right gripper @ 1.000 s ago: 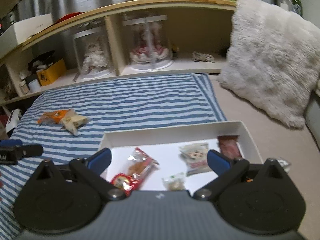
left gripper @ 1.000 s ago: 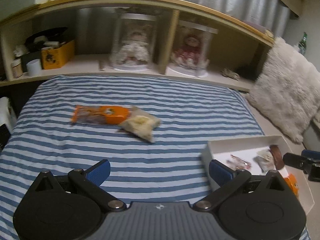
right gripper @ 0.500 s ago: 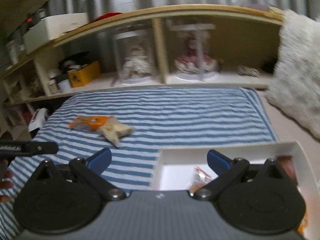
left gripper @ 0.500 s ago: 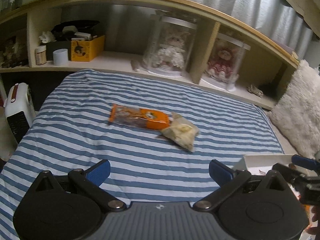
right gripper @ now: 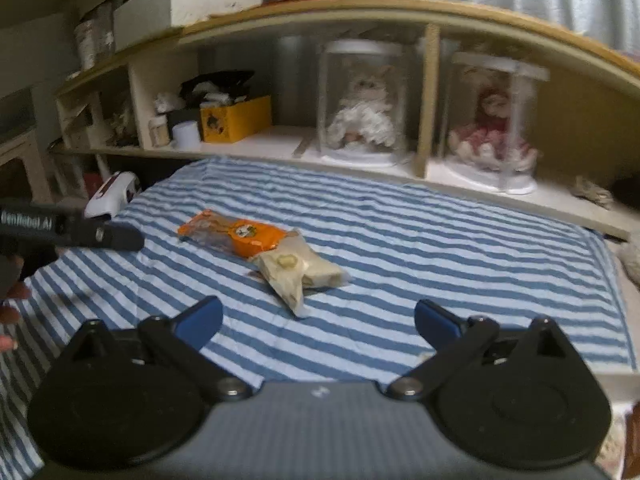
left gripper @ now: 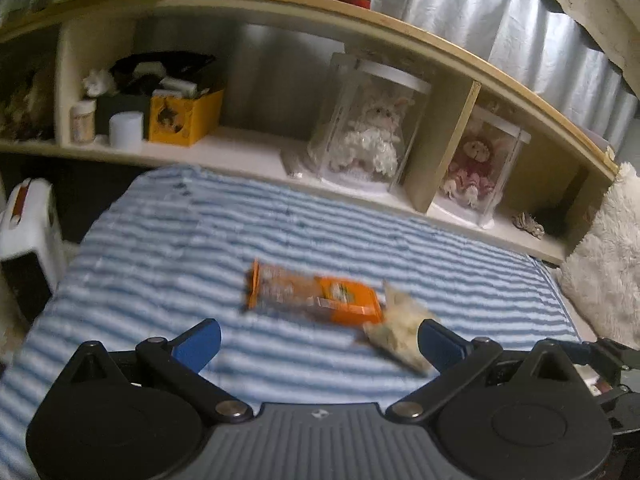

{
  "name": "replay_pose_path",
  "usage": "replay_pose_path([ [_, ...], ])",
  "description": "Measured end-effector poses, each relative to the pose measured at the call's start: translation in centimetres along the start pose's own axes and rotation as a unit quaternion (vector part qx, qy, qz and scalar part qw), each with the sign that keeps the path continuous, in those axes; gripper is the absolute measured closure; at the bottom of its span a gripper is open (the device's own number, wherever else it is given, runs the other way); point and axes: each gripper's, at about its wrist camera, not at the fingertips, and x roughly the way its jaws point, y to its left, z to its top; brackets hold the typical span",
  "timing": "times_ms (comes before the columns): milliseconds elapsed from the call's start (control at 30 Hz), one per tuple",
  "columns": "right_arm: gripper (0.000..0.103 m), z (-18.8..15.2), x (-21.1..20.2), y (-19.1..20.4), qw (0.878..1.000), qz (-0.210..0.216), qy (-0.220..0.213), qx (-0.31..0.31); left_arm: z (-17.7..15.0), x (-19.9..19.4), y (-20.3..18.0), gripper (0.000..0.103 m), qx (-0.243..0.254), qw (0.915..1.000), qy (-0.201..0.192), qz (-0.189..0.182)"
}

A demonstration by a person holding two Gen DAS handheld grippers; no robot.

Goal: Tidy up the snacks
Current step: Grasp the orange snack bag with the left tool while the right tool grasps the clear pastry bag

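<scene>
An orange snack packet (left gripper: 316, 296) lies on the blue-striped bedspread (left gripper: 160, 248), with a pale cream snack bag (left gripper: 400, 340) touching its right end. Both show in the right wrist view too: the orange packet (right gripper: 236, 236) and the cream bag (right gripper: 300, 272). My left gripper (left gripper: 318, 342) is open and empty, just short of the orange packet. My right gripper (right gripper: 318, 322) is open and empty, a little short of the cream bag. The left gripper's body shows at the left edge of the right wrist view (right gripper: 80, 232).
A wooden headboard shelf (right gripper: 360, 148) at the back holds two dolls in clear cases (right gripper: 364, 116), a yellow box (right gripper: 236, 120) and small jars. A white fluffy pillow (left gripper: 608, 264) lies at the right. A white heater (left gripper: 28, 236) stands left of the bed.
Both grippers have swung left, away from the white box of snacks, and closer to the two packets on the bedspread. The box has left both views.
</scene>
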Motion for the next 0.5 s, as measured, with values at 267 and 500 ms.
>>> replay_pose_path([
  [267, 0.001, 2.8, 5.0, -1.0, 0.999, 0.046, 0.017, -0.023, 4.1, 6.6, 2.0, 0.000, 0.005, 0.9977, -0.010, -0.067],
  [500, 0.001, 4.7, 9.4, -0.6, 0.993, 0.075, 0.030, -0.088, 5.7, 13.1, 2.0, 0.000, 0.054, 0.9943, 0.044, -0.081],
])
